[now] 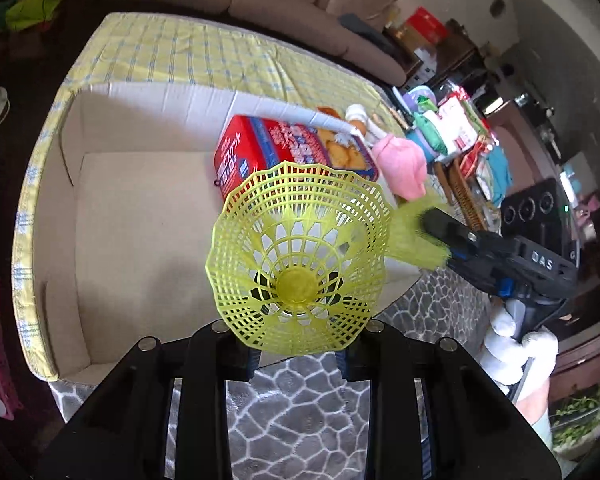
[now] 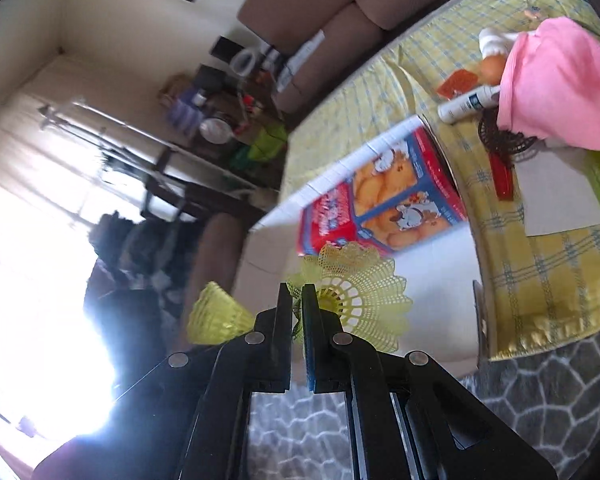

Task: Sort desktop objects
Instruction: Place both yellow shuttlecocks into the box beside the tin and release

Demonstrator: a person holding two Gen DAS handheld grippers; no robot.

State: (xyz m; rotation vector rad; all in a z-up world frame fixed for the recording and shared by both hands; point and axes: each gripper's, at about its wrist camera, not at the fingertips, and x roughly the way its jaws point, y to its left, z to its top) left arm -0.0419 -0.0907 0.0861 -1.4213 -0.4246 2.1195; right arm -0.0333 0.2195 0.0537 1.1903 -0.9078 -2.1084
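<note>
left hand-held gripper (image 1: 296,354) holds shuttlecock (image 1: 300,256), skirt opening toward camera.

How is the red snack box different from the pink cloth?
The red snack box is stiff with flat printed sides; the pink cloth is soft, plain and crumpled. The box leans inside the white carton; the cloth lies outside it on the yellow checked cover. Neither is held by any tongs.
</note>
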